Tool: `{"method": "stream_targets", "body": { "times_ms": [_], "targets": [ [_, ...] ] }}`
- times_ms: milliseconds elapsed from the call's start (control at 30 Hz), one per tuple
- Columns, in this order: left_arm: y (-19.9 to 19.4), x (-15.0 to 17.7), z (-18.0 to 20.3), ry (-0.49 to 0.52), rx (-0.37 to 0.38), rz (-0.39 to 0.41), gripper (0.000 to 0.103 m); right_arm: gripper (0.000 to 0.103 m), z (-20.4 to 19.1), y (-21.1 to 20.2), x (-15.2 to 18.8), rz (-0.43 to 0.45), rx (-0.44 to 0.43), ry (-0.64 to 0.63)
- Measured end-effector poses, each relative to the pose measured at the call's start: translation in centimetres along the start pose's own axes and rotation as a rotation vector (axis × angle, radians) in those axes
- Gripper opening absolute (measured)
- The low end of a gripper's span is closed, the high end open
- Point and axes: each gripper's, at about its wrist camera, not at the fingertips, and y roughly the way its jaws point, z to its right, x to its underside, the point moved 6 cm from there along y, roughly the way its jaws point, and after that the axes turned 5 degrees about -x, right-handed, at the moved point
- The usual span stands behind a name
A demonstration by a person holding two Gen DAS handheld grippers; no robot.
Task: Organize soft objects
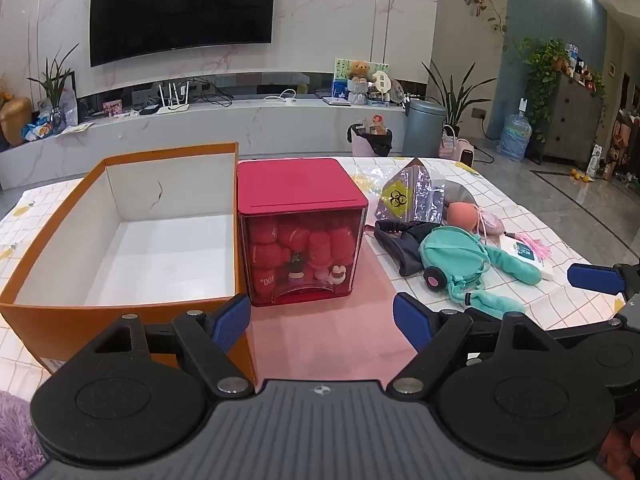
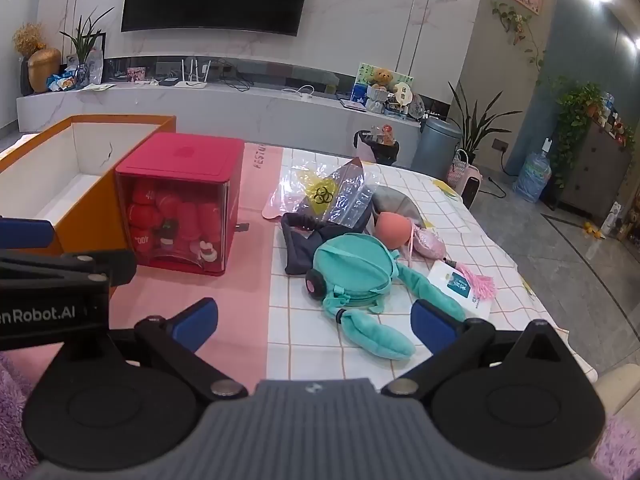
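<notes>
A teal plush pouch [image 1: 456, 254] [image 2: 356, 276] with long floppy ears lies on the checked cloth, on top of a dark headband [image 1: 400, 244] [image 2: 304, 240]. Behind them sit a peach ball [image 1: 462, 214] [image 2: 394, 230], a pink satin pouch [image 2: 430, 242] and a clear biohazard bag [image 1: 412, 194] [image 2: 336, 196]. An orange box [image 1: 132, 236] [image 2: 80, 160] stands at the left with nothing inside. My left gripper [image 1: 322, 322] is open, low in front of the red case. My right gripper [image 2: 314, 322] is open, just short of the teal ear, holding nothing.
A red case [image 1: 302, 232] [image 2: 180, 204] full of red cups stands between the orange box and the pile. A white card [image 2: 460, 286] with a pink tassel [image 2: 482, 284] lies right of the plush. The table edge [image 2: 560, 320] drops off at the right.
</notes>
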Motion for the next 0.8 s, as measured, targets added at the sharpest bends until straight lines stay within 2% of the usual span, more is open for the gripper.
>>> {"method": "stream_targets", "body": {
  "times_ms": [267,300,467,800],
  "targets": [
    [0.26,-0.17,-0.44,-0.029,0.028,-0.018,0.095,0.1,-0.17,-0.18,-0.02,0.004,0.009,-0.013],
    [0.51,0.4,0.14,-0.02,0.013,0.01,0.095,0.1,0.27,0.08,-0.01,-0.004,0.011,-0.01],
    [0.54,0.57,-0.15,-0.034,0.012,-0.009,0.095,0.1,0.05,0.12,0.08,-0.01,0.025,-0.016],
    [0.36,0.6,0.24,-0.01,-0.016,0.003,0.095,0.1,-0.04,0.26,0.25,-0.022,0.043,-0.034]
  ]
}}
